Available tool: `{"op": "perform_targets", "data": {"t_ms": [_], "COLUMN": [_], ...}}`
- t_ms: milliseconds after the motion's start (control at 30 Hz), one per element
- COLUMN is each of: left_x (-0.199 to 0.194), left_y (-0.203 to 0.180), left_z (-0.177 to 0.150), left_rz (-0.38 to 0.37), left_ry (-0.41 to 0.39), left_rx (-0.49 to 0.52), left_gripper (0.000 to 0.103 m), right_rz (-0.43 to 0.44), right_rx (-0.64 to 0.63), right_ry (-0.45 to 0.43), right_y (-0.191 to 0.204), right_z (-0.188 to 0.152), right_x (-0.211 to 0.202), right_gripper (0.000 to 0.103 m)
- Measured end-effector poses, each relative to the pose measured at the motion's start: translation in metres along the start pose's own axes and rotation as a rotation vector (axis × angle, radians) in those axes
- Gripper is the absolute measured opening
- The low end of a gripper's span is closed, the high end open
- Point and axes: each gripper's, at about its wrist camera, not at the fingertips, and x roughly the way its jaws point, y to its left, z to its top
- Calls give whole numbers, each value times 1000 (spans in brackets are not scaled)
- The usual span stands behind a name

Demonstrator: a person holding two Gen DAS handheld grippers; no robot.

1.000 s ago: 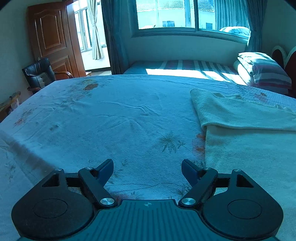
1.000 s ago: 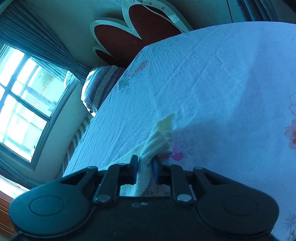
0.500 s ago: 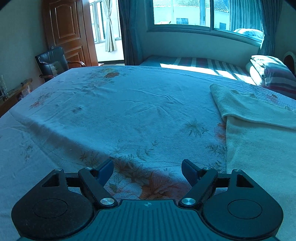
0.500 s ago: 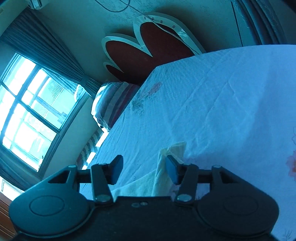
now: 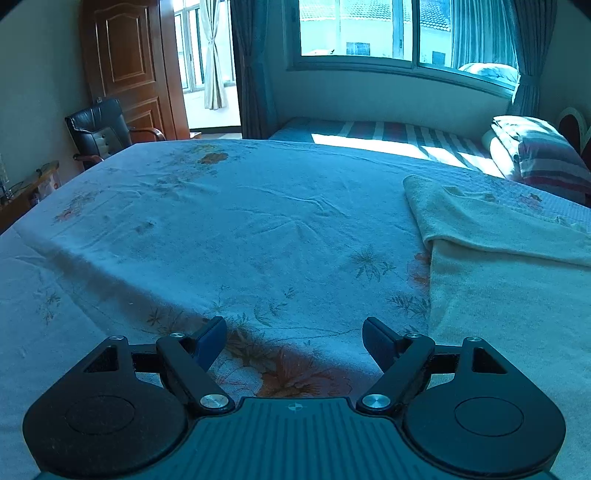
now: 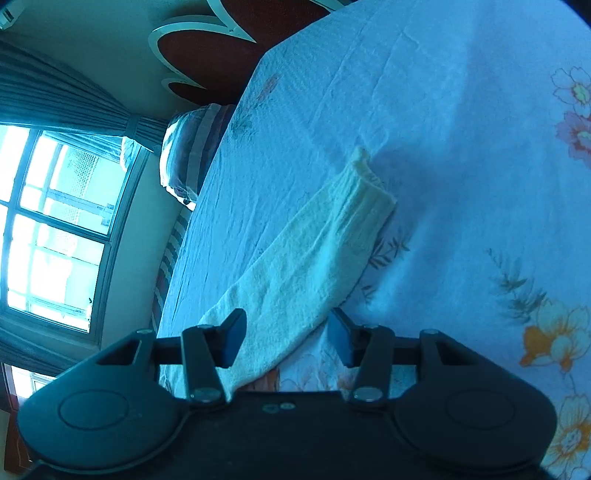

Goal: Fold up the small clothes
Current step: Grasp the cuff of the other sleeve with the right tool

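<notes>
Cream garment point(image 6: 314, 258) sleeve cuff shows only to right gripper point(image 6: 286, 336).

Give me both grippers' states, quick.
Left gripper: open, holding nothing.
Right gripper: open, the garment lies loose between its fingers.

Nubby cream cloth garment point(image 6: 314, 266), matt floral bedsheet point(image 5: 258, 229)

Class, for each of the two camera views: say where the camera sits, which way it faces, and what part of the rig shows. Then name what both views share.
Left wrist: sits on the left gripper, facing level across the bed toward the window; its open fingers show.
Right wrist: sits on the right gripper, rolled sideways, facing the headboard; open fingers show.
Shared: the cream garment, bed, striped pillow, window.
</notes>
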Motion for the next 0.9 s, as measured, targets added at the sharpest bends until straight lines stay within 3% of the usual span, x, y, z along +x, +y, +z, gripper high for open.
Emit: {"op": "perform_targets", "data": {"t_ms": [67, 233, 300, 433, 500, 600, 667, 700, 733, 767, 900], "left_x": [-1, -3, -4, -4, -2, 0, -1, -1, -1, 0, -3], "left_y": [2, 10, 12, 14, 13, 9, 5, 3, 1, 0, 7], "left_z": [-1, -3, -3, -4, -5, -6, -5, -5, -5, -4, -2], "left_rz": [4, 16, 17, 23, 22, 18, 13, 9, 6, 3, -8], "left_ry": [-1, 6, 13, 16, 25, 25, 23, 21, 22, 21, -6], "left_rx": [-7, -25, -31, -33, -34, -34, -29, -24, -18, -15, -10], "left_gripper": [80, 80, 80, 80, 80, 80, 80, 80, 80, 80, 80], "right_rz": [5, 146, 102, 52, 2, -40, -72, -80, -90, -113, -90], "right_rx": [3, -57, -28, -29, -70, -156, -280, -331, -366, -410, -480], "right_ry": [8, -144, -161, -290, -287, -166, -134, -108, -82, -43, -99], "right_y": [5, 5, -5, -22, -24, -23, -12, -6, -2, 3, 29], "right_z": [4, -1, 6, 25, 38, 52, 50, 48, 47, 44, 29], "right_x": [6, -13, -12, -34, -31, -13, -9, -6, -1, 5, 0], "right_gripper": [51, 52, 51, 51, 52, 48, 47, 36, 8, 9, 8]}}
